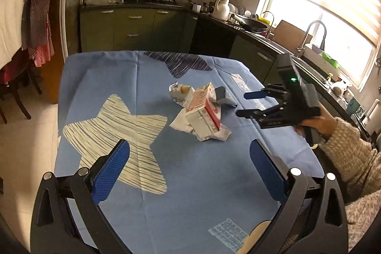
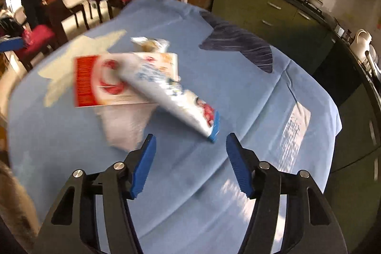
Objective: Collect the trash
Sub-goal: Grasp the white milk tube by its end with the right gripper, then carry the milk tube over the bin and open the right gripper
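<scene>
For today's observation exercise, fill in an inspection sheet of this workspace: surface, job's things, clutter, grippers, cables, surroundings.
Surface: blue star-print tablecloth covers the table.
Job's things: red-and-white carton, squeezed white tube, crumpled white wrapper, piled mid-table.
Clutter: nothing seen.
Grippers: left gripper open, empty; right gripper open, empty, near the tube.
Cables: nothing seen.
Surroundings: green kitchen cabinets, bright window.

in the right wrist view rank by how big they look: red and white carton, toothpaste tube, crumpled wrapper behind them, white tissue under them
1. red and white carton
2. toothpaste tube; close to the carton, and motion blur makes that call unsure
3. white tissue, partly hidden
4. crumpled wrapper, smallest, though farthest from the camera
</scene>
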A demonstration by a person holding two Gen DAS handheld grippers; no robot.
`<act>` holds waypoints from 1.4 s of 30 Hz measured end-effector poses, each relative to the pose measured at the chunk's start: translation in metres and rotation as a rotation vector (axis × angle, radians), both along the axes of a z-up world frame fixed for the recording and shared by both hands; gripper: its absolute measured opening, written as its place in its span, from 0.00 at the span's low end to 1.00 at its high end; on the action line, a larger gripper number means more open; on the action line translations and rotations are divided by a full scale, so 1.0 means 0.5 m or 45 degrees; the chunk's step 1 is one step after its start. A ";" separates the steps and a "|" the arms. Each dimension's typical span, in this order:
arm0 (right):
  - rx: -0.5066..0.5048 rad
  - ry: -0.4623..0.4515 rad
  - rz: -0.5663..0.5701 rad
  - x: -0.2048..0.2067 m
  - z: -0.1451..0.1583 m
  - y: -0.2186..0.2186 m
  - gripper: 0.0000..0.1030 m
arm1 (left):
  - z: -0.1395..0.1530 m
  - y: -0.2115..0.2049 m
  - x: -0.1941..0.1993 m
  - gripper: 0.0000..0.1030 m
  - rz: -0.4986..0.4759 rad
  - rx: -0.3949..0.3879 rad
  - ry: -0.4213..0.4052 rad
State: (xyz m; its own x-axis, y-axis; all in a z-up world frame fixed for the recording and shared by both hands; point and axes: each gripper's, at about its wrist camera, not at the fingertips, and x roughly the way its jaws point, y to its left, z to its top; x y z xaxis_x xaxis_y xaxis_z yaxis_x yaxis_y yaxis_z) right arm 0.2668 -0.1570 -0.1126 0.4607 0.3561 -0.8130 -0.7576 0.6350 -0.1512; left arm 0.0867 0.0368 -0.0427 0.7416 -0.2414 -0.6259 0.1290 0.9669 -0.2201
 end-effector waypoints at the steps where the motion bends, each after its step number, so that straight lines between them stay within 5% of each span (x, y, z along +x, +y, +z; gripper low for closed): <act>1: 0.004 -0.004 0.002 0.009 -0.006 0.003 0.59 | -0.005 0.004 0.004 0.93 -0.002 -0.005 0.009; 9: -0.024 -0.067 0.081 0.044 -0.025 0.046 0.57 | -0.044 0.036 0.033 0.93 0.016 -0.056 0.083; 15: -0.049 -0.096 0.109 0.040 -0.019 0.048 0.31 | -0.060 0.049 0.037 0.93 0.025 -0.084 0.114; 26: 0.295 0.152 -0.102 0.040 0.074 -0.074 0.21 | -0.053 0.036 0.018 0.93 -0.004 -0.088 0.093; 33: 0.338 0.181 -0.414 -0.018 0.146 -0.257 0.21 | -0.037 0.012 -0.013 0.93 -0.066 -0.097 0.058; 42: -0.066 0.195 -0.980 -0.066 0.103 -0.546 0.21 | -0.043 -0.015 -0.027 0.93 -0.139 -0.116 0.050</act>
